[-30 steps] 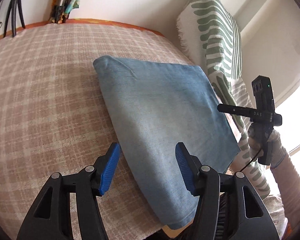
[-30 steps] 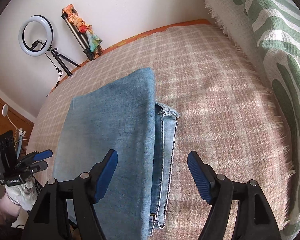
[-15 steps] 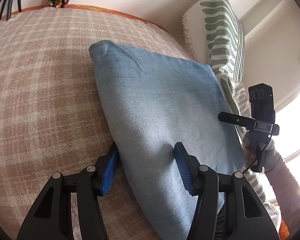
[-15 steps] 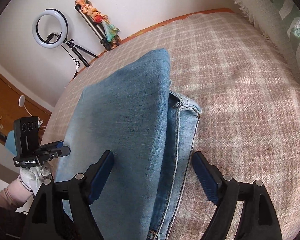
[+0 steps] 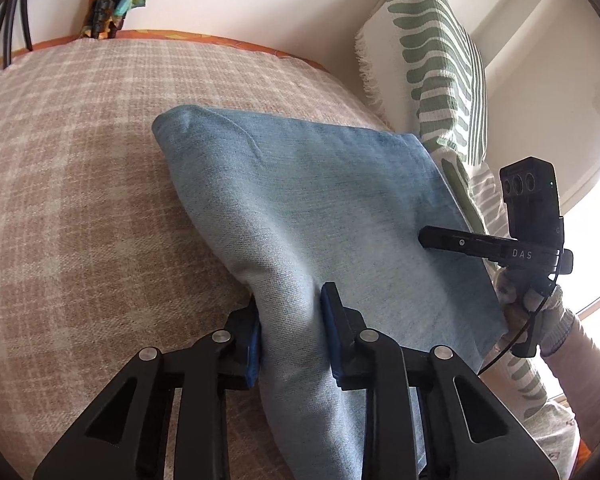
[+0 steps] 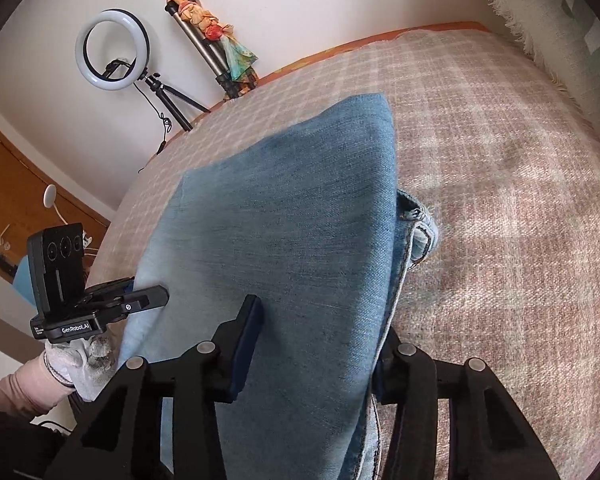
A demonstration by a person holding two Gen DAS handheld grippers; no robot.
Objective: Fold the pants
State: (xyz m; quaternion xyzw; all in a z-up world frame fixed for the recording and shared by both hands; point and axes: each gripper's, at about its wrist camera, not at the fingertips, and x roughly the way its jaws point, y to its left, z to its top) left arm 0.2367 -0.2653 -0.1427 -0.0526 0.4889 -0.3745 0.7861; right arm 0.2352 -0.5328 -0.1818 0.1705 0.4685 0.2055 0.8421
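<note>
Bed under a pink-and-cream checked blanket carries everything here; the faded blue denim pants, already doubled into a thick slab, lie across its middle with the hems peeking out on my right side. My left gripper is closing, its blue fingers pinching the near left edge of the denim; my right gripper is closing too, straddling the near right edge, layers bunched between its fingers. To fold well I judge both should bite all layers evenly, then lift together and carry the near end over to the far edge. The green-and-white leaf-patterned pillow stands close beside the pants on the right, so I'd keep clear of it. The ring light on a tripod stays well away by the wall.
</note>
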